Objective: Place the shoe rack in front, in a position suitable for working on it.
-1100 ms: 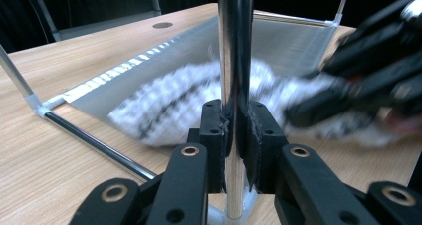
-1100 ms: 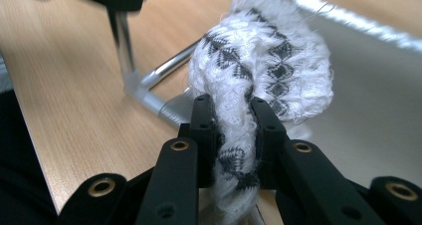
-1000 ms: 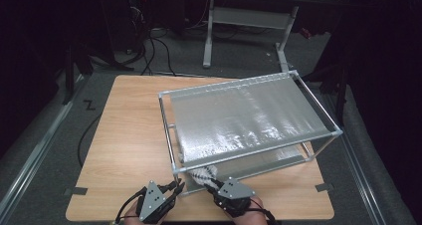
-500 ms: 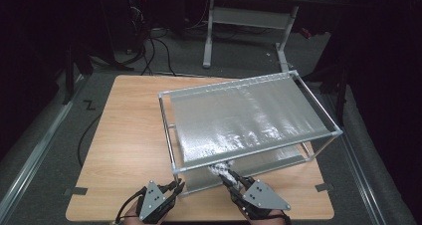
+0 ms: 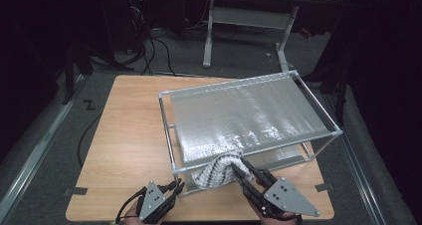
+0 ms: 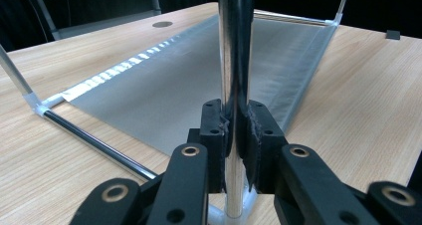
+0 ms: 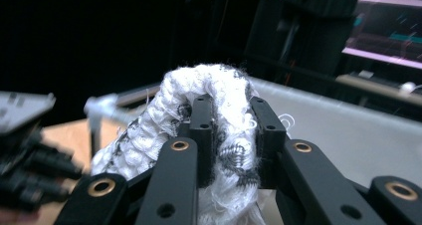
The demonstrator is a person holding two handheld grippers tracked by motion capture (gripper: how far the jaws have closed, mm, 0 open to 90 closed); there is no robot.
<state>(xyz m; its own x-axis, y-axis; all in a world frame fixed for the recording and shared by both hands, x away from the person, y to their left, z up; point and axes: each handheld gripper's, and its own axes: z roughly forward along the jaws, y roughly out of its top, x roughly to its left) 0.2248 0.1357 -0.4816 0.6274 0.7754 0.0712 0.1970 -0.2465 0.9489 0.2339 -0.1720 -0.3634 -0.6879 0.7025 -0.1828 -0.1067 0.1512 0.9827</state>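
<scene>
Across the wooden table [image 5: 124, 150], the left gripper [image 5: 175, 187] stayed clamped on the rack's corner post [image 6: 234, 60] while the right gripper [image 5: 238, 171], pinching the white knitted cloth [image 5: 215, 171], had lifted it toward the mesh shelf [image 5: 244, 115], readying draping.

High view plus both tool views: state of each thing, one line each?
left tool: shut on the rack's upright corner post.
right tool: shut on white knit cloth, raised at the rack's top edge.
white knit cloth: bunched, hanging from the tool.
rack: standing on the table, mesh top bare.
</scene>
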